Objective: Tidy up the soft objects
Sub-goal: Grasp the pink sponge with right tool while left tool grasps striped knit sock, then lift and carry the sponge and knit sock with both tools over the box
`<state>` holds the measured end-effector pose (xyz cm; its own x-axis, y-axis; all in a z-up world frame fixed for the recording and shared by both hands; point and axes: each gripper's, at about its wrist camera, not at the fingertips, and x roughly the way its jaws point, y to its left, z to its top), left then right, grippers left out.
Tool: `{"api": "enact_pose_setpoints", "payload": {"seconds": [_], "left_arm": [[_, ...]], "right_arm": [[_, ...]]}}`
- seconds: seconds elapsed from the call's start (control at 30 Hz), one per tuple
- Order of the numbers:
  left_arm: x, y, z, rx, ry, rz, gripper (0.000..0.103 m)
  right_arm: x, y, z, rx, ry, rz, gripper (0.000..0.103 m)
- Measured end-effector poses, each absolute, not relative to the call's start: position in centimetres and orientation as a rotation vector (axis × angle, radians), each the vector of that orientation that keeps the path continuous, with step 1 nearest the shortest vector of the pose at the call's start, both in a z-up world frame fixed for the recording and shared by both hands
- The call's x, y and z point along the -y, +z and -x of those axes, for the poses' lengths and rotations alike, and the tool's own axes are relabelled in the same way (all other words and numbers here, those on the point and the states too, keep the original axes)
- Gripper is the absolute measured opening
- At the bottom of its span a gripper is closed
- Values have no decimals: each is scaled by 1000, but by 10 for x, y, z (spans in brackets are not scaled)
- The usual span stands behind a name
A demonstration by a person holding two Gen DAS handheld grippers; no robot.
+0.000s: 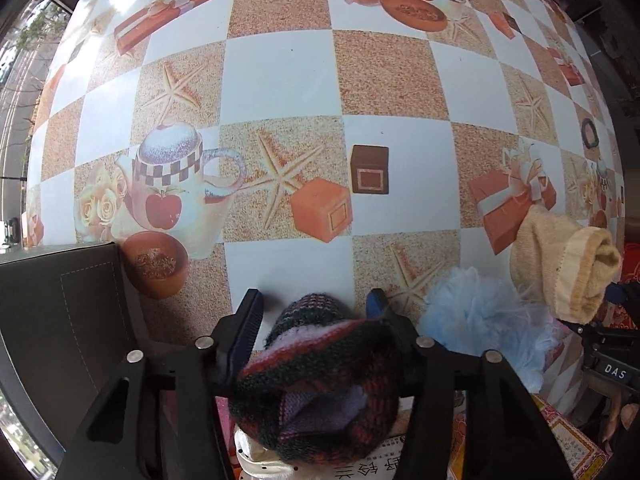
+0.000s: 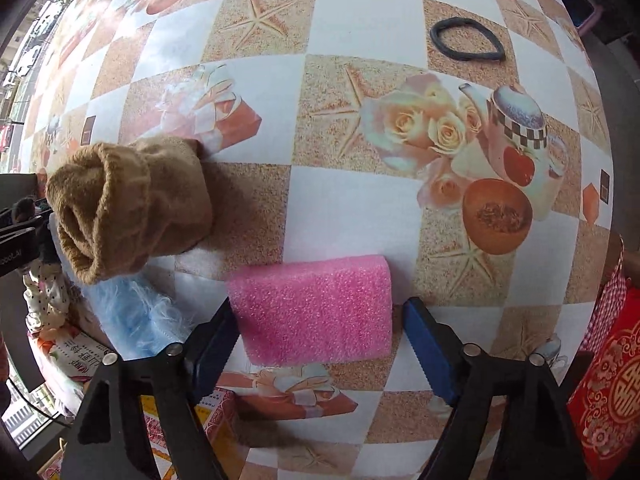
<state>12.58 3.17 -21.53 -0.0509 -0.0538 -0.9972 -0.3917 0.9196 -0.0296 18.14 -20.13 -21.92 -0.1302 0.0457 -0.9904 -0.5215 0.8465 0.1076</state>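
Grasp step: my left gripper pinches the dark striped knitted roll; my right gripper, spread, must close on the pink foam block.

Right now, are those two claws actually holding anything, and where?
The left gripper has its fingers around a striped knitted roll at its middle. The right gripper straddles a pink foam block without gripping it.

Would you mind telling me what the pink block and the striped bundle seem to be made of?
Pink block: looks like soft foam, matte, with a bubbly, pitted surface. Striped bundle: looks like knitted yarn, probably wool or acrylic, fuzzy, with visible stitch rows in dark green, red and lilac.
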Motion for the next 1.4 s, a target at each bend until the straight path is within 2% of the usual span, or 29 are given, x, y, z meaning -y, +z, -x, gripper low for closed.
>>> {"api": "enact_pose_setpoints", "payload": {"seconds": [0.03, 0.1, 0.63, 0.87, 1.4], "left_arm": [[-30, -212, -127, -1604, 279, 352, 48], [-26, -207, -127, -1589, 271, 336, 46], [-8, -131, -116, -1464, 173, 263, 46], [26, -108, -90, -1449, 82, 199, 46], [72, -90, -11, -1452, -71, 131, 46]], "right_arm": [[203, -218, -189, -1639, 506, 368, 73], [211, -215, -194, -1653, 514, 318, 72], [275, -153, -190, -1606, 482, 118, 72], [294, -119, -198, -1582, 467, 82, 72], [292, -120, -107, -1563, 483, 166, 73]]}}
